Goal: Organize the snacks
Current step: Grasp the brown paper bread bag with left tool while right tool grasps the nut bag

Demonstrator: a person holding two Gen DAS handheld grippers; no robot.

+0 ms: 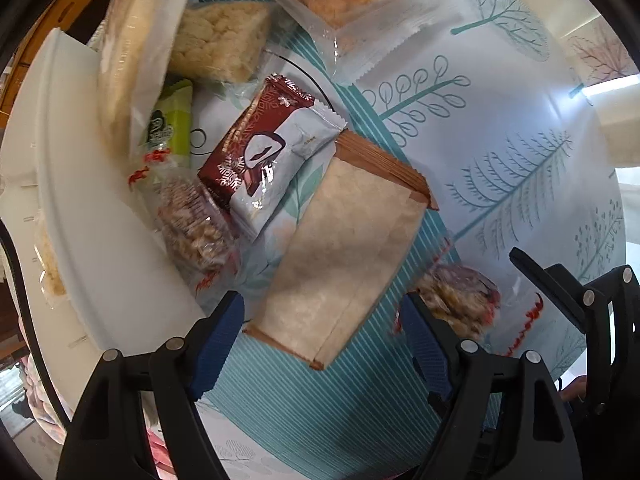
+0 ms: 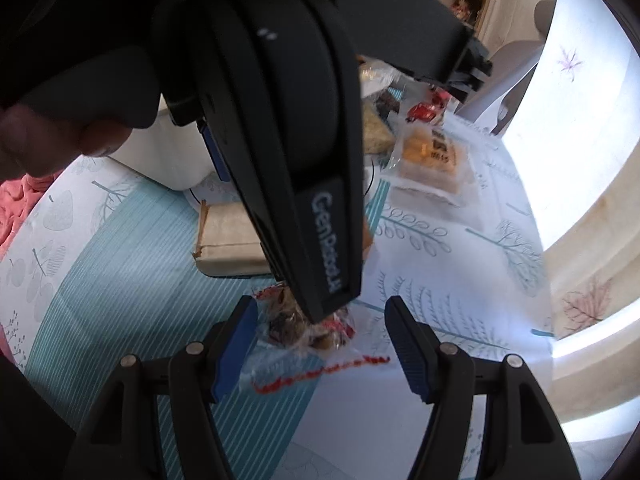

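In the left wrist view my left gripper points down over a tan paper snack packet that lies flat on the tablecloth. Its jaws are open and the packet's near end lies between the blue pads, which do not press on it. My right gripper hangs open above a nut snack in a clear, red-edged wrapper; nothing is gripped. That nut snack lies just right of the left gripper's right pad. The left gripper's black body hides much of the right wrist view.
A white bin stands at the left, with snacks piled beside it: a maroon and pale blue packet, a nut bar, a green packet and a puffed rice cake. An orange snack packet lies farther off. A hand is at left.
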